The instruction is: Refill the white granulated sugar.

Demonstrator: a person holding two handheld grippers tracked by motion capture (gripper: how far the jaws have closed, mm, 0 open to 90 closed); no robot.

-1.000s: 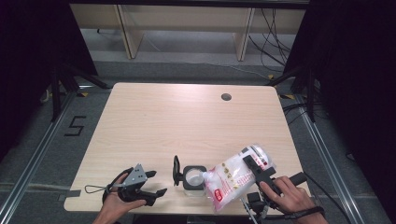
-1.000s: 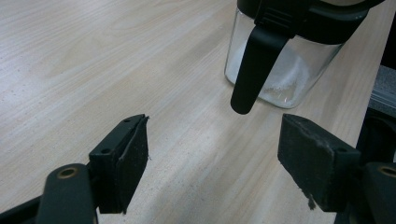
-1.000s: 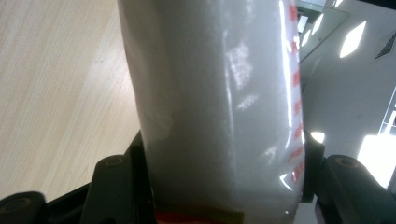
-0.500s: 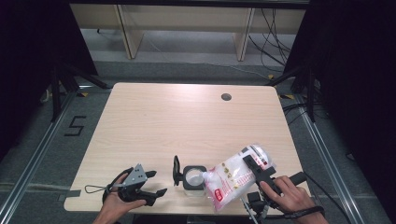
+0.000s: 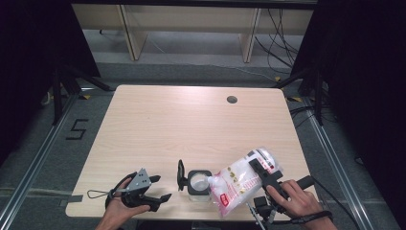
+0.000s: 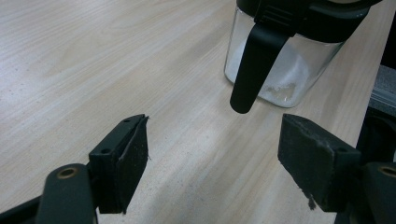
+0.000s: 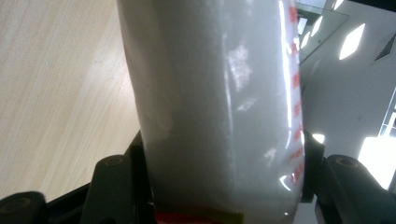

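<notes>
- Near the table's (image 5: 143,120) front edge, the right gripper (image 5: 262,173) pinches a soft, slippery bag (image 5: 239,184), tilted into the jar (image 5: 198,184).
- Grip its upper body; contents likely shift.
- Left gripper (image 5: 160,188) spread, empty.

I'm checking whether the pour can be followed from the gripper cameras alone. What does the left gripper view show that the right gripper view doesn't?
Left gripper view: the open left gripper, nothing between its pads, pointing at the clear jar with a black rim and a black handle; white powder lies in the jar's bottom.

Right gripper view: the right gripper shut on the plastic bag of white powder, with red print along its edge.

Shared: the light wooden table.
</notes>
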